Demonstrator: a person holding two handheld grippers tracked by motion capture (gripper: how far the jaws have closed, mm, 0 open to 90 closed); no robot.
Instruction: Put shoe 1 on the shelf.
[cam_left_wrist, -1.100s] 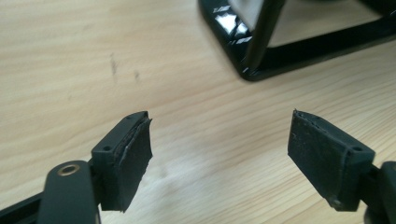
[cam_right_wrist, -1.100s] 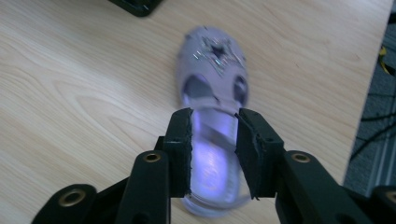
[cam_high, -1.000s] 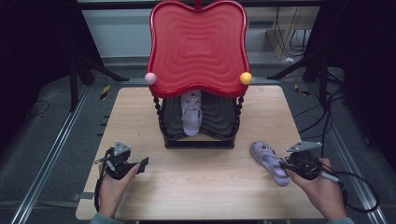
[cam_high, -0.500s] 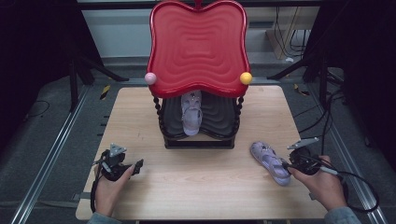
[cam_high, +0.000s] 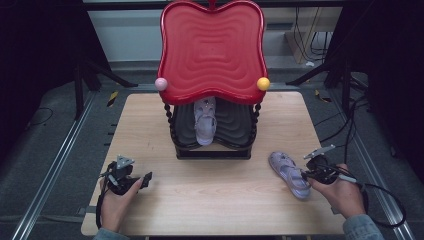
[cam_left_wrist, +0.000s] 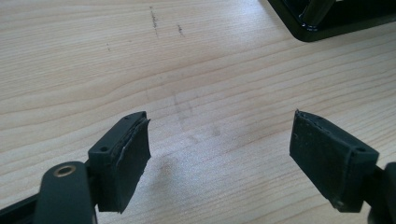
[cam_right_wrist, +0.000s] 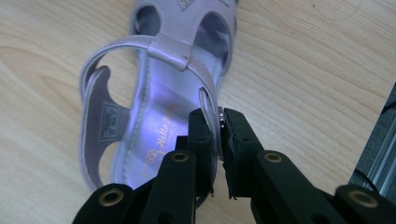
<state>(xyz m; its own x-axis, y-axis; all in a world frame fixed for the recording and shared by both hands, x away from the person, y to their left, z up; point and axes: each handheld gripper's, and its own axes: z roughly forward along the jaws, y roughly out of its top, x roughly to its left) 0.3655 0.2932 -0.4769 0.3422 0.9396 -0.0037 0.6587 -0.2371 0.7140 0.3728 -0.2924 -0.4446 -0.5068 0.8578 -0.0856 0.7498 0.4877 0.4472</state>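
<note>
One lilac strappy plastic sandal flat on light wooden table near right edge, long axis toward red-topped black shoe rack, side strap pinched in right gripper; left gripper wide, empty, well apart.

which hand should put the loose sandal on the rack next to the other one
The right. The right gripper is already shut on the loose sandal at its side strap; the left gripper is open over bare table.
</note>
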